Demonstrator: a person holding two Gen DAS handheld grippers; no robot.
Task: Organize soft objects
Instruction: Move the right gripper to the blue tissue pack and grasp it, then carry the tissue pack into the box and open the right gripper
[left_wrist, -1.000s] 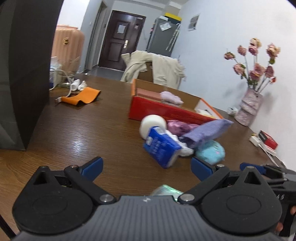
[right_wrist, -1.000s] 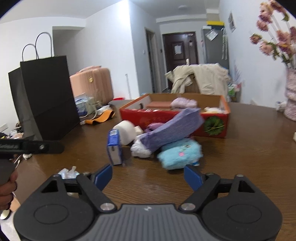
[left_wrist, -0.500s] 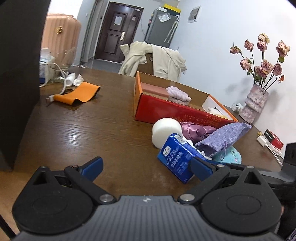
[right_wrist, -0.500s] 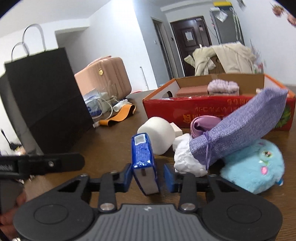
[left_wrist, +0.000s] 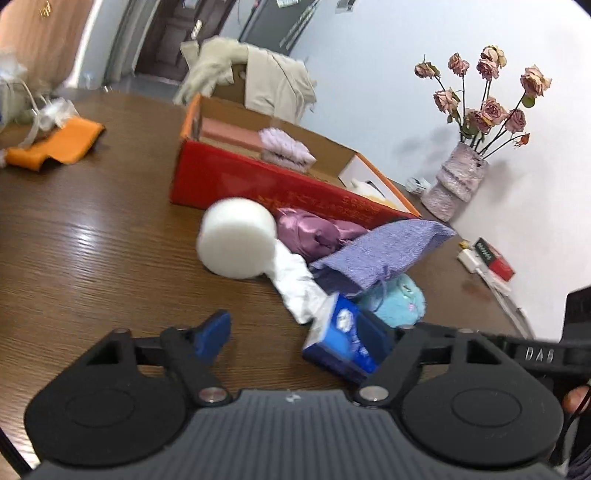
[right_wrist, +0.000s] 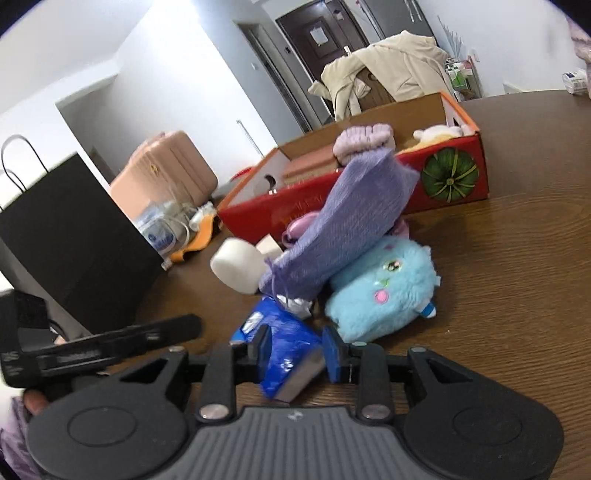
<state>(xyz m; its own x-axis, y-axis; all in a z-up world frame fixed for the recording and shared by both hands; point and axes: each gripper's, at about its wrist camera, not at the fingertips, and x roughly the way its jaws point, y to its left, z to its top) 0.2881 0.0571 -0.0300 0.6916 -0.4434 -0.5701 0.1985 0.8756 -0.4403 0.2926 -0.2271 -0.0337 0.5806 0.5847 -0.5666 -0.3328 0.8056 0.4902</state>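
The blue tissue pack sits clamped between the blue pads of the right gripper, tilted so one silvery end points toward the camera; its far end lies close to the white crumpled wrapper at the near edge of the heap. From the left wrist view the same pack shows just inside the right-hand finger of the left gripper — whether that pad touches it is hard to say, since the picture is smeared there. The left gripper's jaws have just been closing, yet they stand well apart, with bare brown table between the left pad and the pack, so it grips nothing. The right gripper's narrow jaws press on the pack from both sides. Behind it lies the pile of soft things: a fluffy light-blue plush toy, a lilac knitted drawstring pouch leaning across the toy, a shiny mauve satin bundle and a white foam roll. Further back stands the open red cardboard box with a green pumpkin picture on its end; inside it rest a pale purple knit item and a pink slab. A vase of dried pink roses stands near the wall, and a black paper bag stands on the table's other side.
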